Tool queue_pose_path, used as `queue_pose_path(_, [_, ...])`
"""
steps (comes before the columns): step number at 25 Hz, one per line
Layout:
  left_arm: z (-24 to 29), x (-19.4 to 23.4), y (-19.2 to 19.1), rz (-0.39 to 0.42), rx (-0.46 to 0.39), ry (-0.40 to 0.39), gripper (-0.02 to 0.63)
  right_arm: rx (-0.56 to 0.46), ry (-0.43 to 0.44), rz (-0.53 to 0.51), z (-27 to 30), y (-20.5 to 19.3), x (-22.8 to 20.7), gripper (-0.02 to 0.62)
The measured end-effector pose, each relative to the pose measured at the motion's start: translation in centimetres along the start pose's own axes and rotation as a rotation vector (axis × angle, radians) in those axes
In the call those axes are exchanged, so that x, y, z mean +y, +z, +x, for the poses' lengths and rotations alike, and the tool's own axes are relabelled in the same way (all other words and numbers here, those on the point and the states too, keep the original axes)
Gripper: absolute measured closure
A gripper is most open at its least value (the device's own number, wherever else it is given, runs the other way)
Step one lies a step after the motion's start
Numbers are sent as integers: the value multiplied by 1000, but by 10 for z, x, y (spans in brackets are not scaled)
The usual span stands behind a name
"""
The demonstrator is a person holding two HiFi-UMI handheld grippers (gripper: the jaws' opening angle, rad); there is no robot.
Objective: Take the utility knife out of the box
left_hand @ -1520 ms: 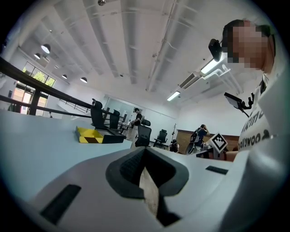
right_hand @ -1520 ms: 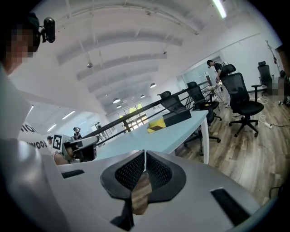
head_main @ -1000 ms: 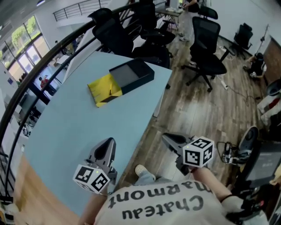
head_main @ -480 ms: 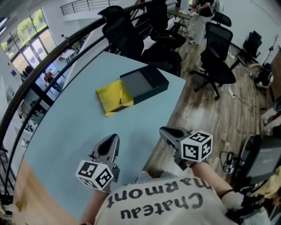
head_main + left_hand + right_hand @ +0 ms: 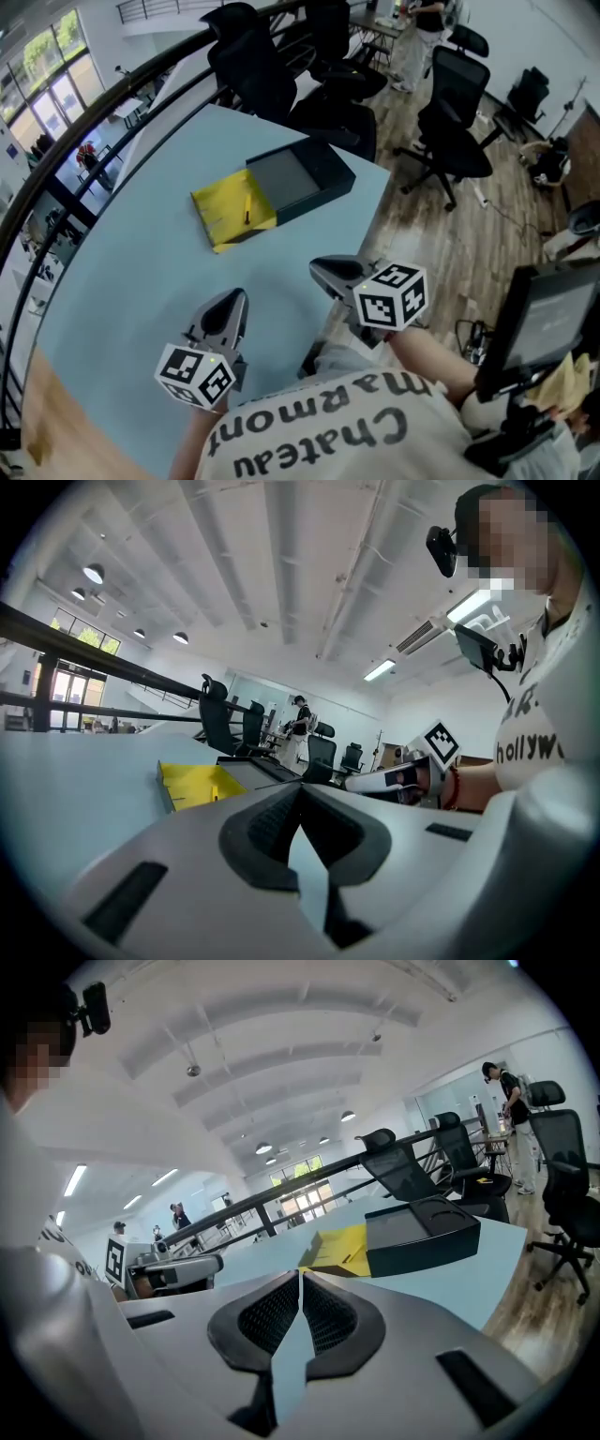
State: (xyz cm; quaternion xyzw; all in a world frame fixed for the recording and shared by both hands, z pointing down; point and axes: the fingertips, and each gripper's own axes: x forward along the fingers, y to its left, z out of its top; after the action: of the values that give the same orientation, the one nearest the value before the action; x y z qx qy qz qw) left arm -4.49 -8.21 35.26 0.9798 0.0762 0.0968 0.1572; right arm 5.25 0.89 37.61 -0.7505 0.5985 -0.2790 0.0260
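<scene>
Plainly, the utility knife (image 5: 247, 207) showed as a thin yellow-orange stick, hard to tell from the yellow tray (image 5: 217, 223) it lay in. That tray stood slid out to the left of the box (image 5: 281, 180), whose black sleeve (image 5: 326, 174) lay to the right. The whole box sat toward the far side of the pale blue bench (image 5: 131, 272), and nothing touched the knife.

Against the frame a second before, we saw the box, tray and knife lie as they had. The left tongs (image 5: 233, 299) hung much where they had been over the near part of the bench. The right tongs (image 5: 320, 269) had come in leftward, from over the wooden floor (image 5: 441, 244) to the bench's right edge.

At the left, the left tongs pointed up the head view toward the box, close to level, with their marker cube (image 5: 195, 375) nearest us. Their jaws met at the tips with nothing between them. At the right, the right tongs pointed up and to the left, tip just over the bench edge. Their jaws were closed too, and empty. Both tongs stayed well apart from the box.
</scene>
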Motion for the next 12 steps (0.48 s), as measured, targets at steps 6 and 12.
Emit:
queue_pose_path(6, [-2,8,7,-11,-25,31,604,22,50,-10,17,5,9,558])
queue_pose_path(12, [3,17,4,-4,-16,63,604,38,83,29,38,12,0,558])
